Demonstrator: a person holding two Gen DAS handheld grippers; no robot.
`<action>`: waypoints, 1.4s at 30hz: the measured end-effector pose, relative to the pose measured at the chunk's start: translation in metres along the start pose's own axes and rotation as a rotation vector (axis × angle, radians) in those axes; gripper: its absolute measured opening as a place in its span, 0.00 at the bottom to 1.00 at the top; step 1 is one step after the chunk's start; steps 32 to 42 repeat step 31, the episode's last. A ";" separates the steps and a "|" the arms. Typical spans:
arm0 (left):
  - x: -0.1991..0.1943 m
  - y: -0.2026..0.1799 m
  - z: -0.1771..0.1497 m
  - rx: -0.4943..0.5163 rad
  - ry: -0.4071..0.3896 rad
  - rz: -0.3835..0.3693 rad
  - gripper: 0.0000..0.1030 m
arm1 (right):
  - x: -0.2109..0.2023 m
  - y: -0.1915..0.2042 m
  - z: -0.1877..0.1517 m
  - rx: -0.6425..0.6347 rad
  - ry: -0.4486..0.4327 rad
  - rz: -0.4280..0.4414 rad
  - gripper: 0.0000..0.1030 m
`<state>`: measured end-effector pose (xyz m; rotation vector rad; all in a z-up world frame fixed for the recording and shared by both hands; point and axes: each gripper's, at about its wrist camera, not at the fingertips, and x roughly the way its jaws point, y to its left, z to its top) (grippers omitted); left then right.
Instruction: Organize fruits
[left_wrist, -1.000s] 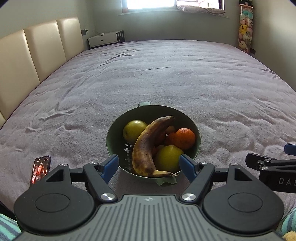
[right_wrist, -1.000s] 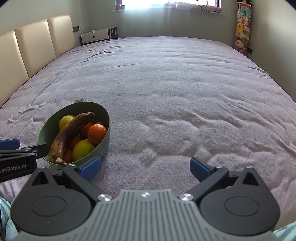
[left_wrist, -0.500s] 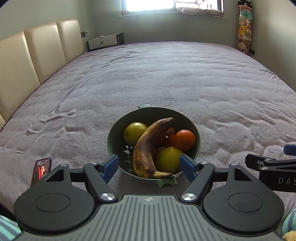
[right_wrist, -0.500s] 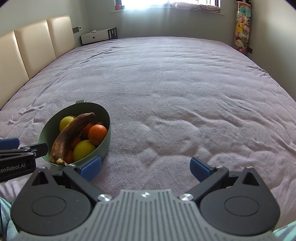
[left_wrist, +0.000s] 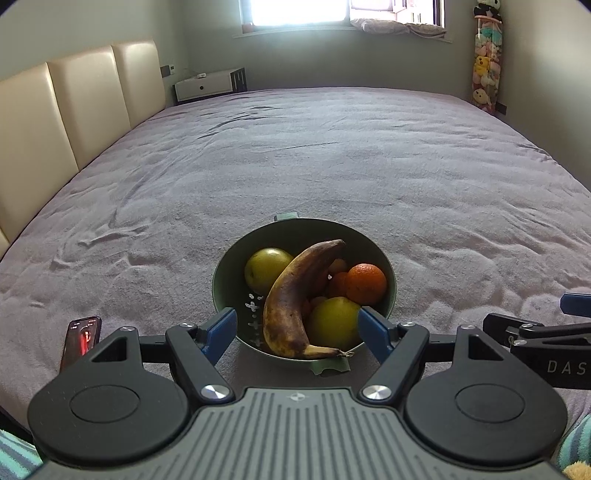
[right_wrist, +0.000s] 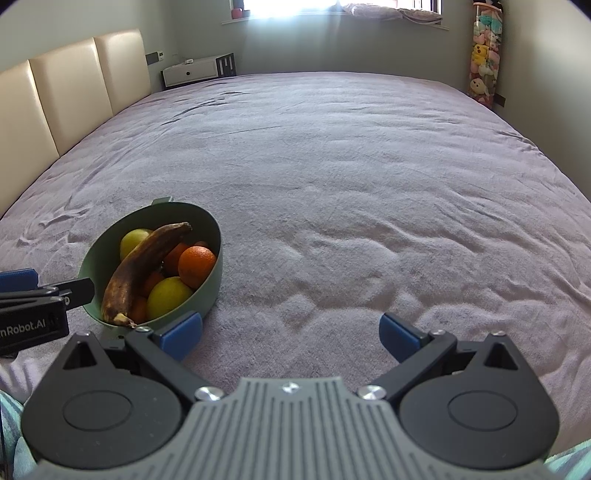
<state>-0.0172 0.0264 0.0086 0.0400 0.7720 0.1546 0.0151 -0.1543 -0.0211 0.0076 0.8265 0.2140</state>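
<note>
My left gripper is wide open by the bowl. A banana lies on top. My right gripper is wide open over the bed.

Green bowl, brown-spotted banana

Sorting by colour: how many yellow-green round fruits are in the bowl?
2: one at the far left of the bowl, one at the near side beside the banana. More may be hidden underneath.
</note>
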 end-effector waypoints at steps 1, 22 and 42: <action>0.000 0.000 0.000 -0.001 0.000 -0.003 0.85 | 0.000 0.000 0.000 0.000 0.000 0.000 0.96; -0.002 -0.003 0.000 0.004 -0.014 0.000 0.85 | 0.002 -0.001 -0.001 0.001 0.016 0.004 0.96; -0.003 -0.002 0.000 -0.005 -0.022 -0.009 0.85 | 0.001 0.000 -0.002 -0.002 0.022 0.004 0.96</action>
